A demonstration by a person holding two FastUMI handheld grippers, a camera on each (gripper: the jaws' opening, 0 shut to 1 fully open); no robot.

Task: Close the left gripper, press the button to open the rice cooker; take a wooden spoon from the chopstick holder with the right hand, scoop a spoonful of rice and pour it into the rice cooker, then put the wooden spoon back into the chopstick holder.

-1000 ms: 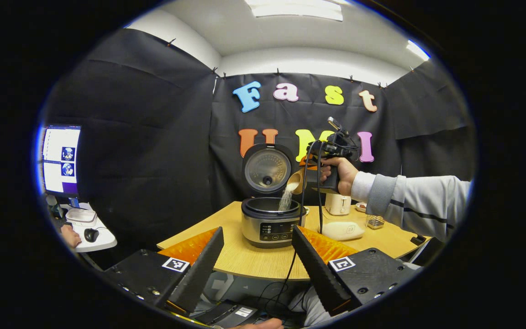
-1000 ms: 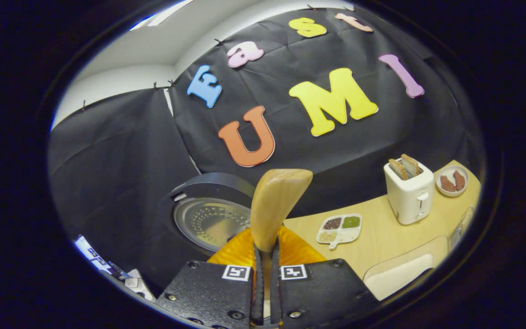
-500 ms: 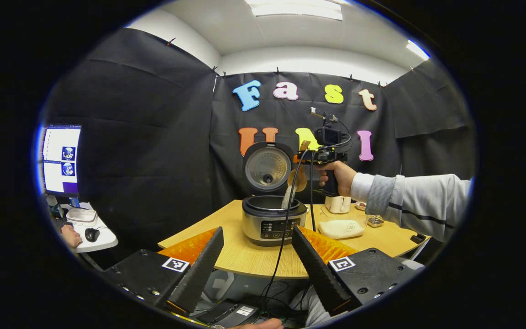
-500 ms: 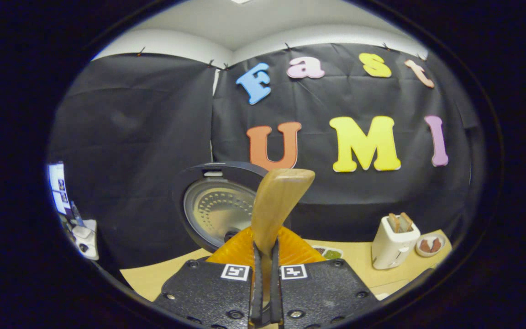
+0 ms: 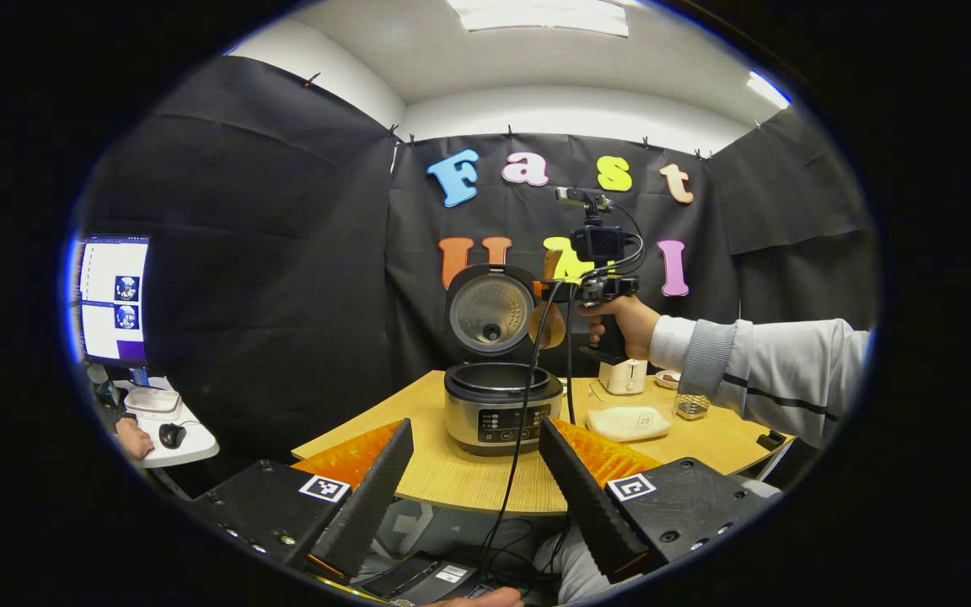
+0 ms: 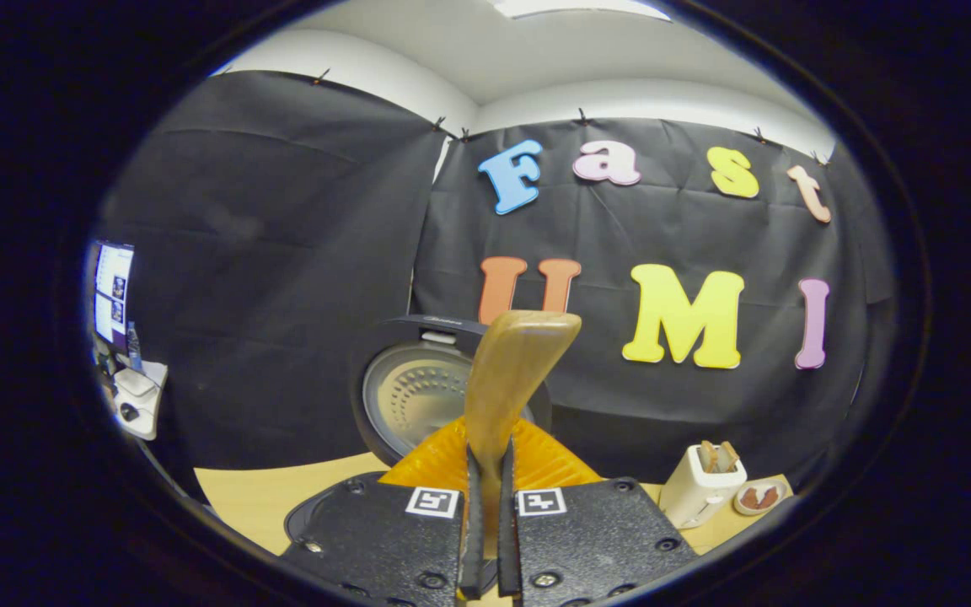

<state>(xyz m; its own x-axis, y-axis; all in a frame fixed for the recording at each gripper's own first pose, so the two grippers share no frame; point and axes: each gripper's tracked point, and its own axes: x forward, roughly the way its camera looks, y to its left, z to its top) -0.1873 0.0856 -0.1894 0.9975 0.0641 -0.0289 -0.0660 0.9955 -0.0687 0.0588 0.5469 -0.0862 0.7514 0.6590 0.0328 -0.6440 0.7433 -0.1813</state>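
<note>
Both views toward the rice cooker (image 5: pixel 502 409).

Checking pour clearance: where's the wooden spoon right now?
In the left gripper view, the light wooden spoon is held in the right tool, above the silver rice cooker's open pot, beside its raised lid.

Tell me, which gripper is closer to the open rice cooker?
Right. The right gripper holds the wooden spoon just above the rice cooker; the left gripper stays back off the table's near edge.
</note>
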